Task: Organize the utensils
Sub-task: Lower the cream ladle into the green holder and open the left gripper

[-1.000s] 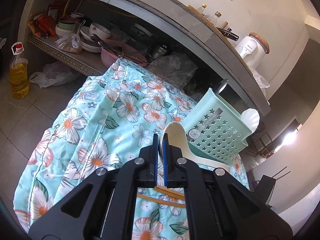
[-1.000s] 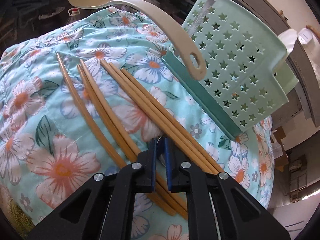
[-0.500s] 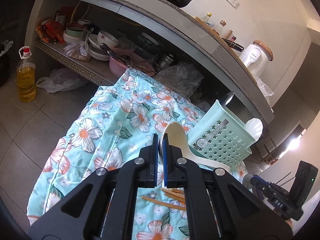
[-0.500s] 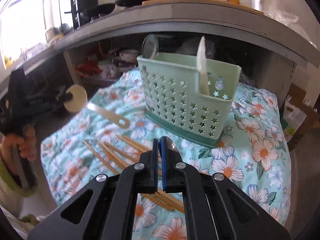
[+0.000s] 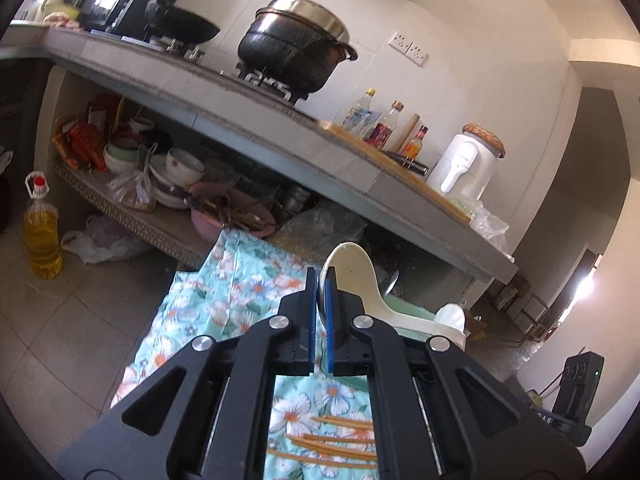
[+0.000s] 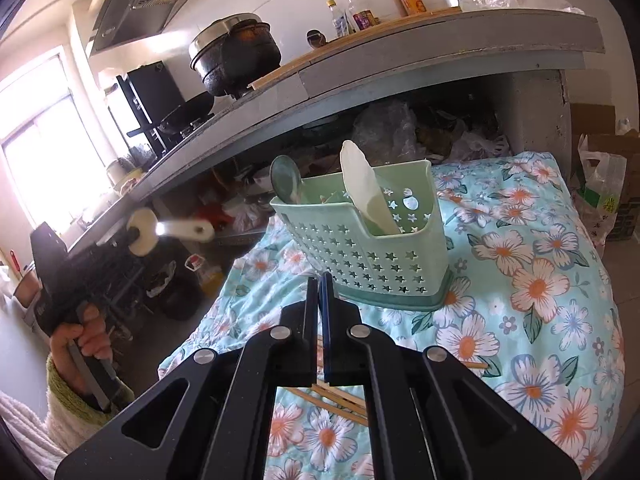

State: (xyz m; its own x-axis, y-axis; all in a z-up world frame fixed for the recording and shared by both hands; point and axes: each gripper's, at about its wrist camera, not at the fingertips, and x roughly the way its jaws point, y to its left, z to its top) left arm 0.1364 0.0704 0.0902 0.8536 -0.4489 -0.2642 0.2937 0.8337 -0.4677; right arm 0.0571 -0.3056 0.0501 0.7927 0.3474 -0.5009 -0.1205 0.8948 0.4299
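Observation:
My left gripper [image 5: 318, 280] is shut on the bowl of a cream rice paddle [image 5: 354, 280], held up in the air over the floral cloth [image 5: 240, 292]. In the right wrist view the paddle [image 6: 172, 230] sticks out of the left gripper, left of the mint green utensil basket [image 6: 360, 240]. The basket holds a green spoon [image 6: 286, 179] and a white spatula [image 6: 366, 190]. My right gripper [image 6: 319, 280] is shut and empty, above the bamboo chopsticks [image 6: 340, 400] lying on the cloth. The chopsticks also show in the left wrist view [image 5: 336, 444].
A grey counter [image 5: 280, 136] overhangs the cloth, with a black pot [image 5: 294, 52], bottles [image 5: 380, 124] and a white jar [image 5: 464, 164] on top. The shelf under it holds bowls [image 5: 176, 176]. An oil bottle [image 5: 40, 228] stands on the floor at left.
Both grippers have risen and tilted upward. The left gripper has lifted the paddle higher above the cloth. The right gripper has pulled back from the chopsticks.

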